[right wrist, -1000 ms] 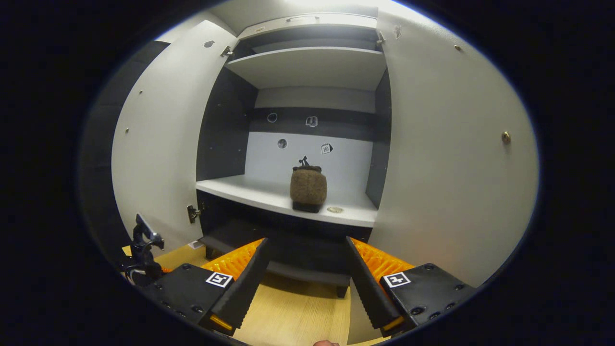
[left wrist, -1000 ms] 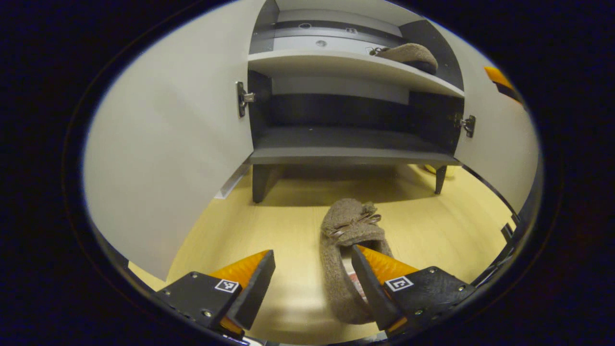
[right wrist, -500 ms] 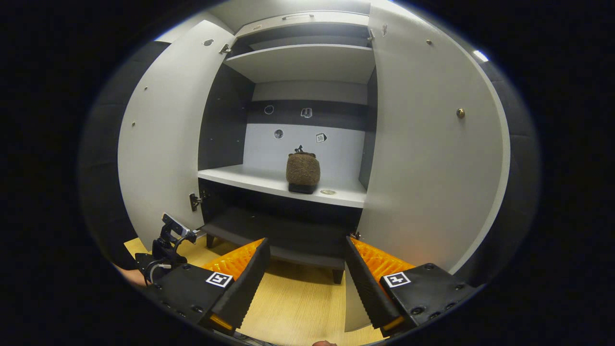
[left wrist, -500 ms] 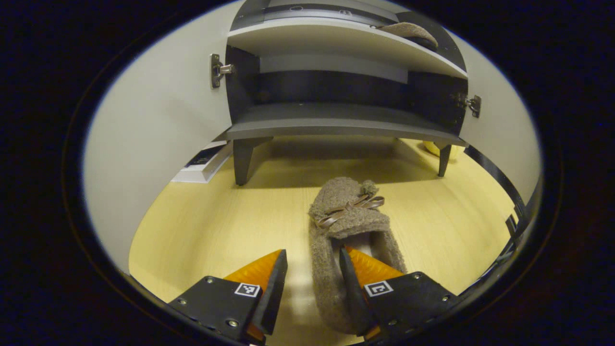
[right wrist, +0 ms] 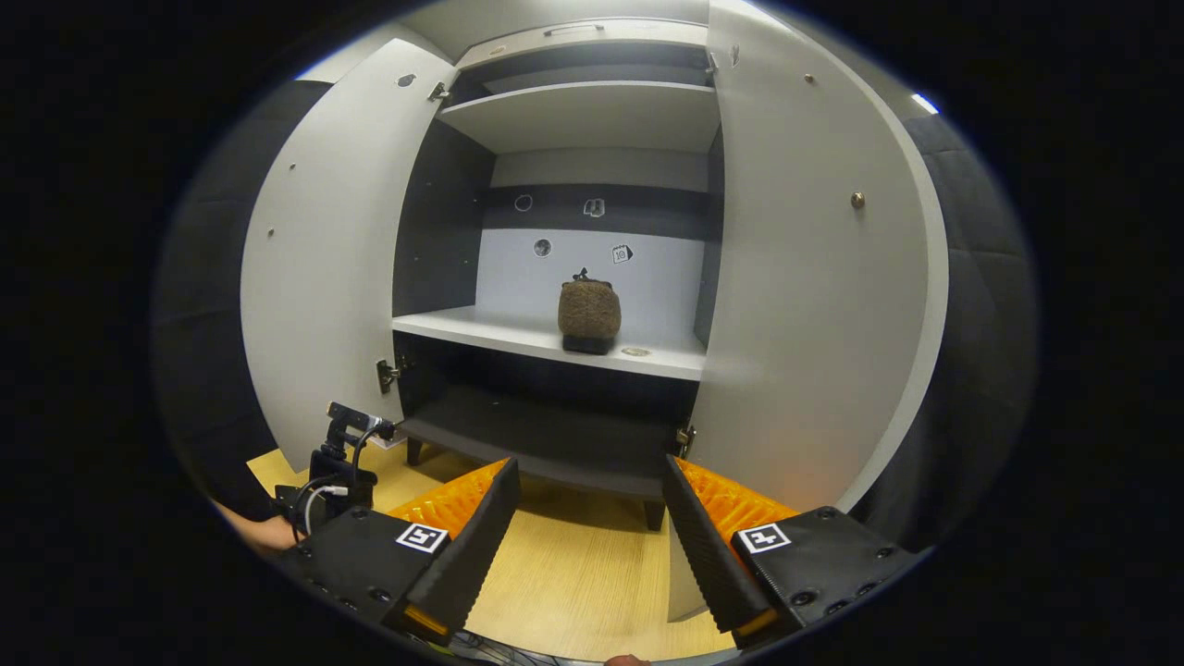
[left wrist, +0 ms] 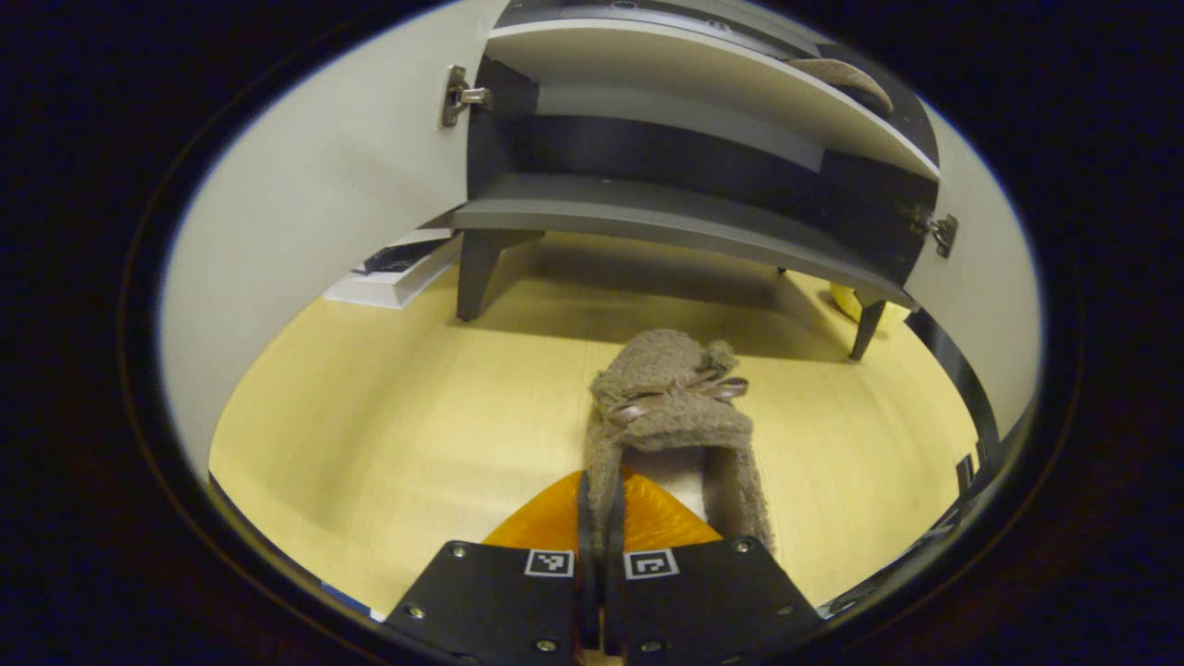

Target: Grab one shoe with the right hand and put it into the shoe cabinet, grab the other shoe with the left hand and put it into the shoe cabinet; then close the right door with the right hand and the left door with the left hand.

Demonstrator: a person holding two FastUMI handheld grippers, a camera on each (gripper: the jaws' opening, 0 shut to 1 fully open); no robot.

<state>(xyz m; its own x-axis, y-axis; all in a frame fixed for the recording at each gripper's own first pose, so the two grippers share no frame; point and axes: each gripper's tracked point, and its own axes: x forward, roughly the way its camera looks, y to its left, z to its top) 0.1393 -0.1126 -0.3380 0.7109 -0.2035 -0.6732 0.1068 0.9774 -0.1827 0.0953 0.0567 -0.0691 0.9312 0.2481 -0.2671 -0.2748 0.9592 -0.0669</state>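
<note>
A brown woolly shoe [left wrist: 671, 407] with a ribbon bow lies on the wood floor, toe toward the cabinet. My left gripper [left wrist: 599, 518] is shut on the shoe's left side wall, one finger inside the opening and one outside. The other brown shoe [right wrist: 589, 314] stands on the white middle shelf [right wrist: 518, 333] of the shoe cabinet, also seen as the other shoe [left wrist: 846, 74] at the top of the left gripper view. My right gripper [right wrist: 589, 518] hangs open in front of the cabinet with nothing between its fingers. Both white doors, the left door [right wrist: 324, 277] and the right door [right wrist: 805, 296], stand wide open.
The cabinet's dark bottom shelf [left wrist: 666, 222] sits on short legs above the floor. A white flat box [left wrist: 393, 273] lies by the left door. A yellow object [left wrist: 846, 301] rests under the cabinet's right side. The other gripper's camera mount and a hand [right wrist: 338, 462] show at lower left.
My left gripper's fingers have come together on the shoe's side wall. The right gripper has backed away from the cabinet, still open.
</note>
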